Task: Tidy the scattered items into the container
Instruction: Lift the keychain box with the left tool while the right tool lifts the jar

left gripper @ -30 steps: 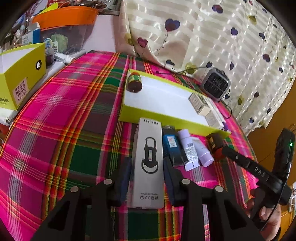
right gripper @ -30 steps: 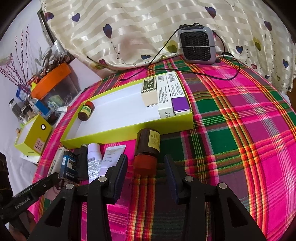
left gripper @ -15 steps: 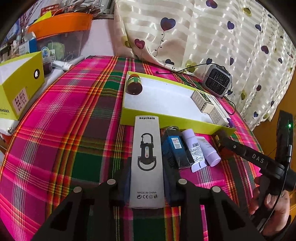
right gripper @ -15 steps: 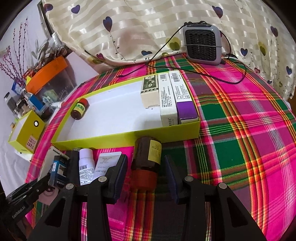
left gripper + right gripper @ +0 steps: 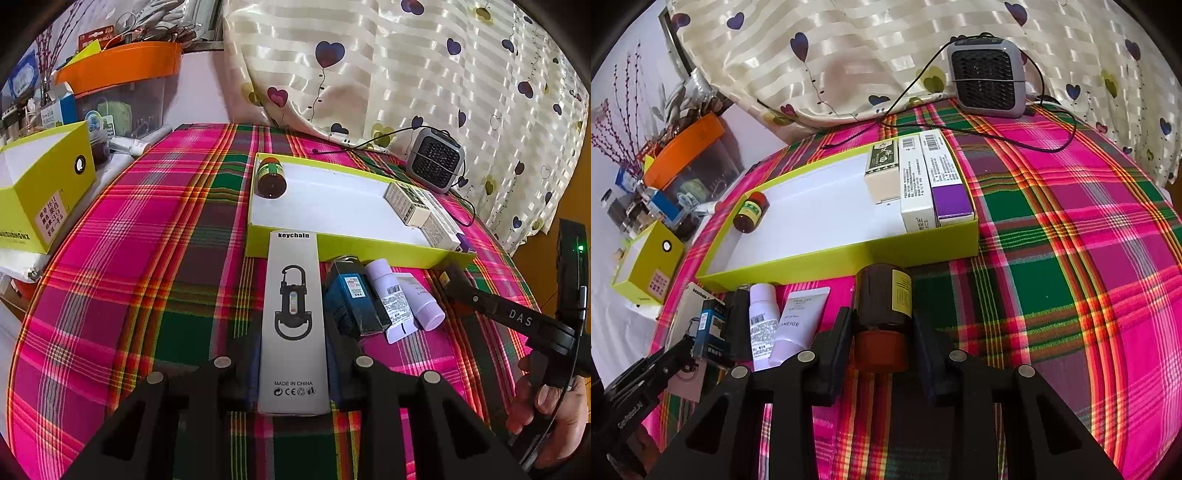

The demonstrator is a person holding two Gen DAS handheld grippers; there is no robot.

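Observation:
A shallow yellow-green tray (image 5: 354, 245) (image 5: 831, 262) lies on the plaid cloth. It holds a small brown bottle (image 5: 270, 177) at its left end and three boxes (image 5: 919, 177) at its right end. In front of it, my left gripper (image 5: 290, 343) is shut on a grey keychain box (image 5: 293, 321) that lies flat. My right gripper (image 5: 882, 325) has its jaws closing on a larger brown bottle (image 5: 882, 291) with an orange cap, lying on its side, and both pads meet it. Between the two lie a blue box (image 5: 354, 295), a white bottle (image 5: 388, 291) and a lavender tube (image 5: 421, 299).
A grey fan heater (image 5: 986, 85) with a black cable (image 5: 997, 136) stands behind the tray, against a heart-patterned curtain. Off the table's left edge are a yellow box (image 5: 40, 188) and an orange-lidded bin (image 5: 122, 70). A hand (image 5: 546, 402) holds the right gripper.
My left jaws have closed in onto the keychain box. My right jaws have narrowed until they touch the brown bottle. Both hands have barely shifted.

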